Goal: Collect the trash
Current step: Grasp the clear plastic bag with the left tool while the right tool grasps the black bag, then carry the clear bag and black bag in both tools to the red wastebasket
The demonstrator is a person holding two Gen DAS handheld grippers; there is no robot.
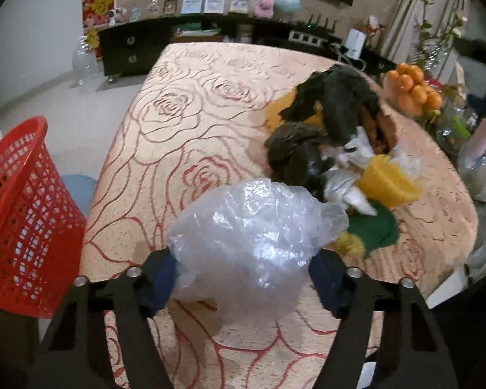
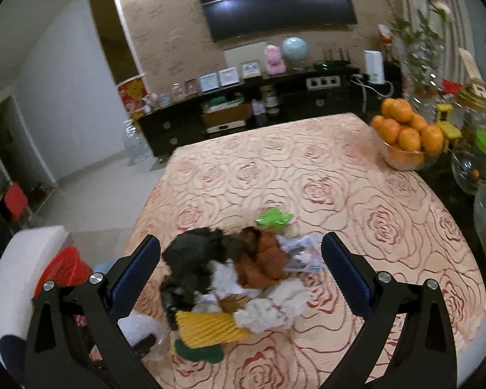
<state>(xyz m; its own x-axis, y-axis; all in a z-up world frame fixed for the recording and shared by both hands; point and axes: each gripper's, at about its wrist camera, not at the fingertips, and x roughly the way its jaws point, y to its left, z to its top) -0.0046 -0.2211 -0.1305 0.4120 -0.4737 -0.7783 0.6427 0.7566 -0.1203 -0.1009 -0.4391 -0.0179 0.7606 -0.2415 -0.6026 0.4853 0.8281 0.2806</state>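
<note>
A: Clear plastic, crumpled into a clear bag [image 1: 256,243], sits between my left gripper's [image 1: 243,282] pads; both blue pads press its sides, so I pinch it just above the tablecloth [image 1: 184,103].

B: And the basket?

A: The red basket [image 1: 22,214] stands off the table edge, left of the bag. As far as I can see it holds little; its inside is mostly hidden.

B: What remains?

A: Most of it, I judge. Beyond the bag lies the trash pile [image 2: 236,278]: black, white, yellow, brown and green scraps. My right gripper [image 2: 241,275] hangs over that pile, fingers spread wide, gripping nothing.
</note>
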